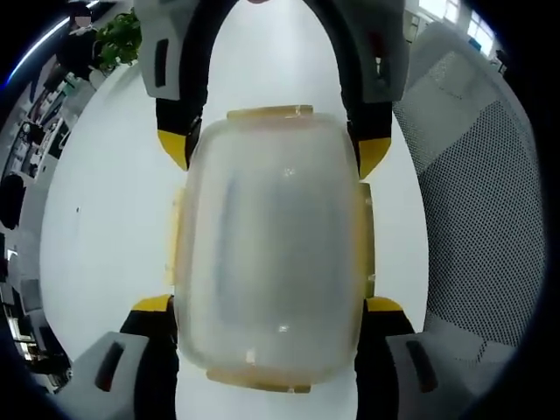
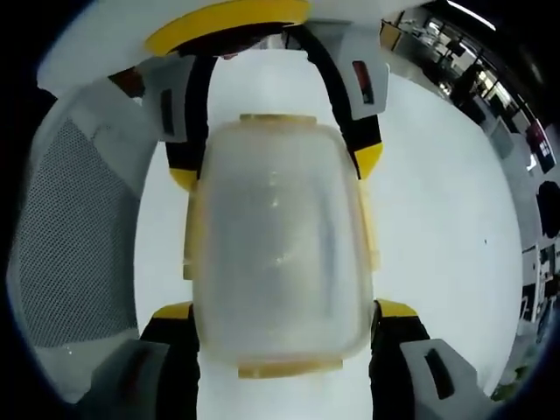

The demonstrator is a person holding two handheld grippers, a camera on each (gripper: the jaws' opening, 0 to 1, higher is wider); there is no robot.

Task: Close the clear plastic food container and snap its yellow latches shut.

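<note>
On a white table (image 1: pixel 105 227), seen in the left gripper view, a clear plastic food container (image 1: pixel 271 249) lies with its cloudy lid on. Pale yellow latches (image 1: pixel 269 113) show along its edges. The left gripper (image 1: pixel 271 308) rises from the bottom, its yellow-tipped jaws set wide on either side of the container's near end, pressed close against its sides. The right gripper (image 1: pixel 273 147) reaches in from the top and straddles the far end the same way. A grey mesh chair (image 1: pixel 472 201) stands to the right, and a green plant (image 1: pixel 118 37) sits far off at upper left.

From the right gripper view, the container (image 2: pixel 278 241) lies between both grippers again. The right gripper (image 2: pixel 280 313) spans its near end with jaws wide, and the left gripper (image 2: pixel 278 166) spans the far end. The mesh chair (image 2: pixel 74 236) is on the left.
</note>
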